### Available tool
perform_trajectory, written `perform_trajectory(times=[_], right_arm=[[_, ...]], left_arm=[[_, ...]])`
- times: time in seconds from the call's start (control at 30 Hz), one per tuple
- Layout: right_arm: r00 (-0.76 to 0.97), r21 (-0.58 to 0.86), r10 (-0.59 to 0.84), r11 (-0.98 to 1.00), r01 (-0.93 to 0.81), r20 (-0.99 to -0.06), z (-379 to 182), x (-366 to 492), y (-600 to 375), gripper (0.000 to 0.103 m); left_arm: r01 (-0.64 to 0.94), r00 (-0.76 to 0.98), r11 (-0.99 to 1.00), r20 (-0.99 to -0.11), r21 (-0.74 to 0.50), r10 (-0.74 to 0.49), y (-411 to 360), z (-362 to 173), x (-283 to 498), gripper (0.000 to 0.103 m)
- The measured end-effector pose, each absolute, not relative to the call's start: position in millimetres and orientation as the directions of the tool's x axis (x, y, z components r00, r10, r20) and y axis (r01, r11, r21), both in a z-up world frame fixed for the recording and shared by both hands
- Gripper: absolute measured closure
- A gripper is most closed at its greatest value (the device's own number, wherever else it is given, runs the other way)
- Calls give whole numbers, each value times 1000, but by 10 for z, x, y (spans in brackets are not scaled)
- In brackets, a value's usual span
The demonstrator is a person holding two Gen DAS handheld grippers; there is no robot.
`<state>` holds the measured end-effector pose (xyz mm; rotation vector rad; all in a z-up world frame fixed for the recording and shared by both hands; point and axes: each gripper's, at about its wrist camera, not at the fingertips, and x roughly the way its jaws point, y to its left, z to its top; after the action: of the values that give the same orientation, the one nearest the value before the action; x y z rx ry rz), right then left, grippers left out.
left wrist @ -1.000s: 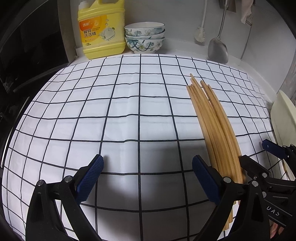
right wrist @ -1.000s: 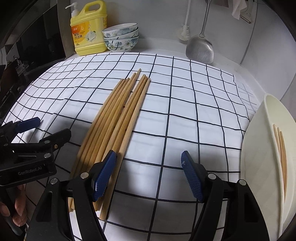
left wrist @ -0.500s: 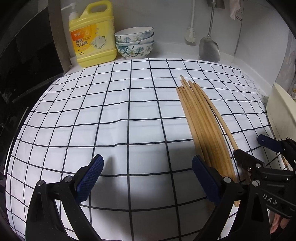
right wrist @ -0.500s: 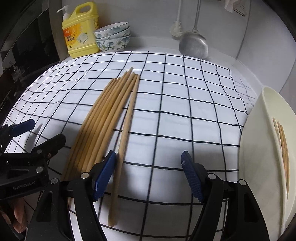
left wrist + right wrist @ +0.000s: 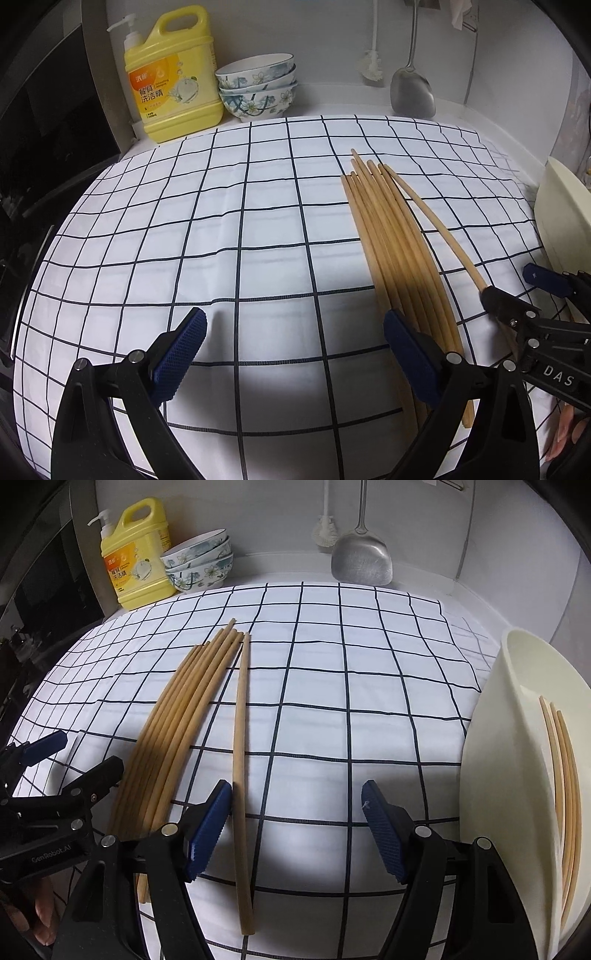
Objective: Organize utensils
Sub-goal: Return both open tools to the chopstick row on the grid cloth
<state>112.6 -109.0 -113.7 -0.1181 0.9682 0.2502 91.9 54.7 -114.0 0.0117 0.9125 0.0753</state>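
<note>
A bundle of wooden chopsticks (image 5: 399, 254) lies on the checked cloth (image 5: 221, 221); it also shows in the right wrist view (image 5: 173, 720). One chopstick (image 5: 240, 775) lies apart from the bundle, between my right gripper's open jaws, close to the left finger (image 5: 207, 823). My right gripper (image 5: 295, 823) is open and low over the cloth. A cream holder (image 5: 517, 775) at the right holds several chopsticks (image 5: 561, 775). My left gripper (image 5: 295, 350) is open and empty, left of the bundle. The right gripper (image 5: 524, 291) shows at the left view's right edge.
At the back stand a yellow detergent jug (image 5: 173, 77) and stacked patterned bowls (image 5: 258, 88). A metal spatula (image 5: 412, 92) and a brush (image 5: 371, 66) hang on the wall. A dark appliance (image 5: 44, 129) borders the left side.
One chopstick has been slid right, away from the bundle, and now lies between the right gripper's jaws. Both cameras have pulled back and risen a little.
</note>
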Motion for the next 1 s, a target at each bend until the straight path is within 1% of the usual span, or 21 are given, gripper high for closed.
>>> perform_trajectory(times=[0.2, 0.5, 0.6, 0.63, 1.0], right_arm=[[540, 20, 162, 966, -259, -826, -1134, 1133, -1113, 33], [539, 25, 165, 966, -257, -826, -1131, 1140, -1112, 34], [540, 25, 164, 967, -255, -826, -1133, 1139, -1111, 34], [540, 25, 164, 966, -255, -826, -1134, 1139, -1113, 34], [540, 39, 182, 963, -266, -822, -1126, 1137, -1078, 34]], left_arm=[[-39, 624, 999, -780, 23, 42, 520, -1091, 911, 8], [-23, 619, 998, -783, 61, 62, 481, -1143, 922, 7], [-19, 588, 998, -807, 57, 57, 533, -1200, 925, 6], [-22, 587, 999, -808, 39, 44, 566, -1201, 919, 6], [-70, 574, 995, -813, 71, 99, 767, -1191, 921, 6]])
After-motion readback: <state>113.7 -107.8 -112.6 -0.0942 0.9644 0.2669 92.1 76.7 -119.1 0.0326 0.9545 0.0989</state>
